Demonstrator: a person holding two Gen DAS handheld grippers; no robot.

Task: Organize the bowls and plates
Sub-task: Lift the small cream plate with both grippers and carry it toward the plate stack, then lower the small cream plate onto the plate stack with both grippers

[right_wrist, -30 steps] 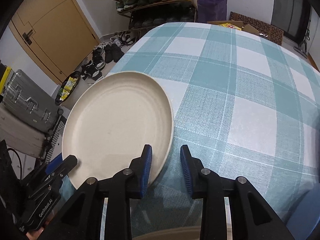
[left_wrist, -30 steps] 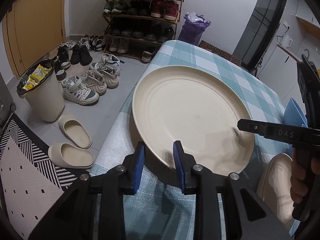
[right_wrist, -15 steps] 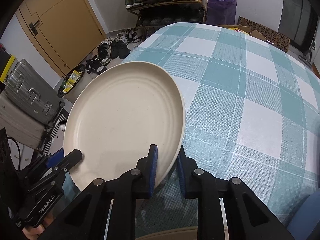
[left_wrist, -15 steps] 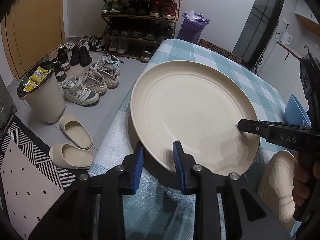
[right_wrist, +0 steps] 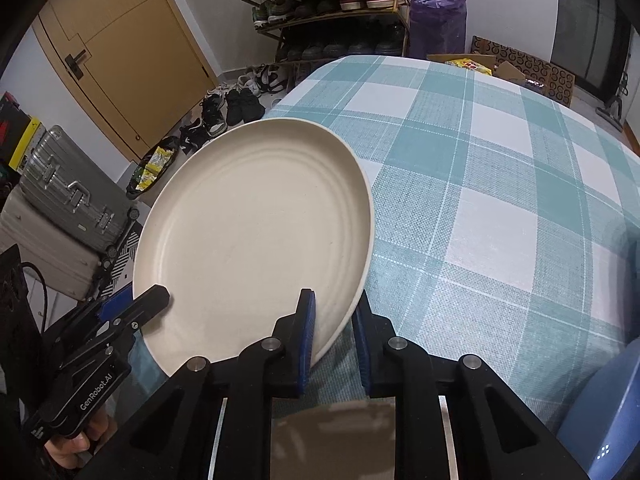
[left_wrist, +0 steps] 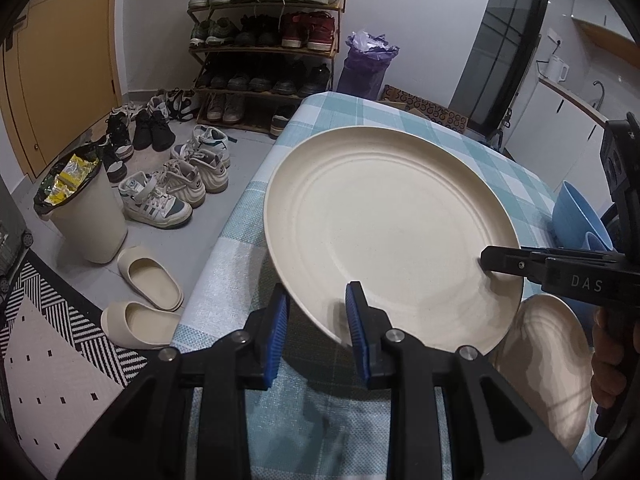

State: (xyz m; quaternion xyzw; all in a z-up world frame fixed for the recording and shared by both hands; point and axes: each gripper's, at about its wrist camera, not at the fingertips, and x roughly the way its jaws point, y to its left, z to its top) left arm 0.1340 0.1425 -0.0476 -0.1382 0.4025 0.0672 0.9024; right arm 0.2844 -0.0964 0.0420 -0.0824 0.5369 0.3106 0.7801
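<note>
A large cream plate (left_wrist: pixel 392 232) is held tilted above the checked tablecloth (right_wrist: pixel 500 184); it also shows in the right wrist view (right_wrist: pixel 256 240). My right gripper (right_wrist: pixel 334 332) is shut on the plate's near rim. My left gripper (left_wrist: pixel 316 328) is open, its jaws either side of the plate's edge without pinching it. In the left wrist view the right gripper (left_wrist: pixel 504 262) reaches in from the right onto the rim. A second cream plate (left_wrist: pixel 548 356) lies under it at the lower right. A blue bowl (left_wrist: pixel 576 216) sits at the right.
The table's left edge (left_wrist: pixel 224 248) drops to a floor with slippers (left_wrist: pixel 148 284), sneakers and a bin (left_wrist: pixel 84 208). A shoe rack (left_wrist: pixel 264 40) stands at the back. A suitcase (right_wrist: pixel 68 200) stands left of the table. A blue bowl's rim (right_wrist: pixel 600 420) is at the lower right.
The right gripper closed on the plate's rim and lifted it off the cloth, tilting it up. The left gripper stayed open around the plate's edge.
</note>
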